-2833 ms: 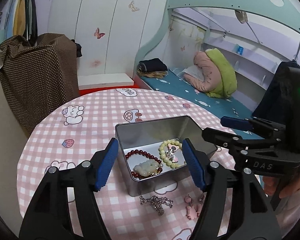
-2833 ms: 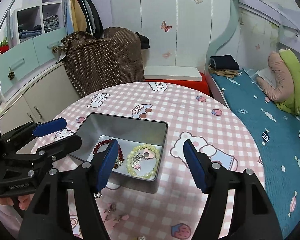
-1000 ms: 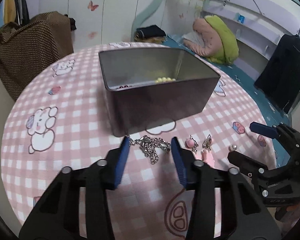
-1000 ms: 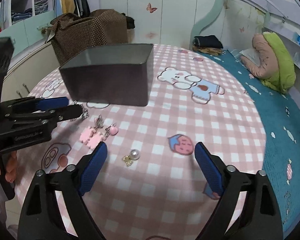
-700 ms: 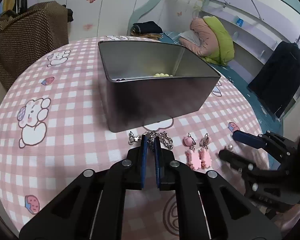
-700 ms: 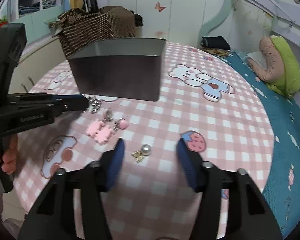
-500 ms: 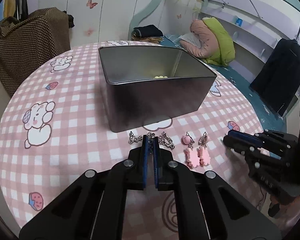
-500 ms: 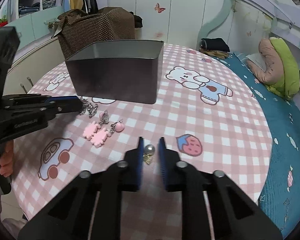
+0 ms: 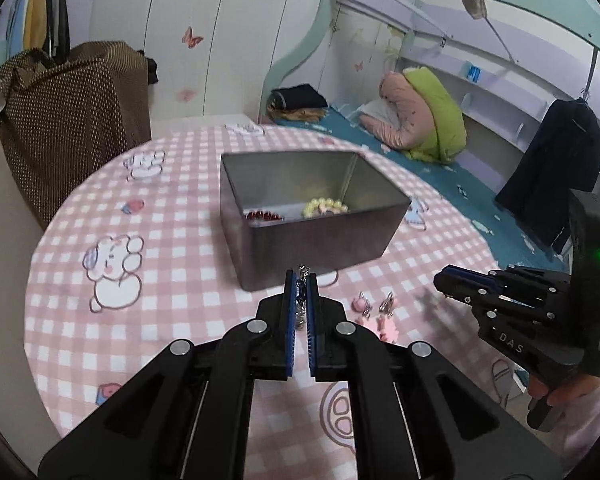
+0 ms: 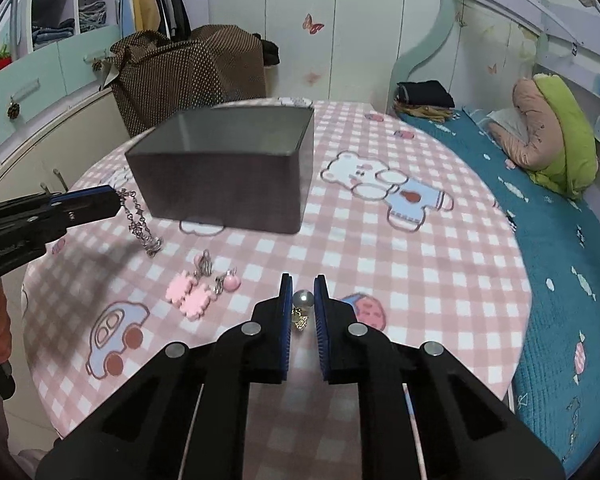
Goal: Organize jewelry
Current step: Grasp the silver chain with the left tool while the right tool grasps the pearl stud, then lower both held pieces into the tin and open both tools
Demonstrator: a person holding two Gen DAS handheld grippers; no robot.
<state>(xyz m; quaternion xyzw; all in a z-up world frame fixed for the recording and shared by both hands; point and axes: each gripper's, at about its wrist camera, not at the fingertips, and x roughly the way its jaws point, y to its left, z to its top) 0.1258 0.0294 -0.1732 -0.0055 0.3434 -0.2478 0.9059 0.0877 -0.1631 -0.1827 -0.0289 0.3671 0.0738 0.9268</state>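
Left gripper [image 9: 299, 280] fingers clenched on silver chain [image 10: 140, 222] w/ its end on desk [image 10: 380, 248], right gripper [image 10: 302, 286] fingers grasping pearl earring [image 10: 303, 299], both near tin box [image 9: 316, 232].

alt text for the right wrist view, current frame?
The right gripper is shut on a pearl earring above a pink checked tablecloth. At left, the left gripper holds a dangling silver chain beside a metal tin; pink earrings lie between.

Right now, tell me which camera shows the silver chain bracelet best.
The right wrist view: the silver chain bracelet dangles in full from the left gripper. The left wrist view shows only glimpses of it between the closed fingers.
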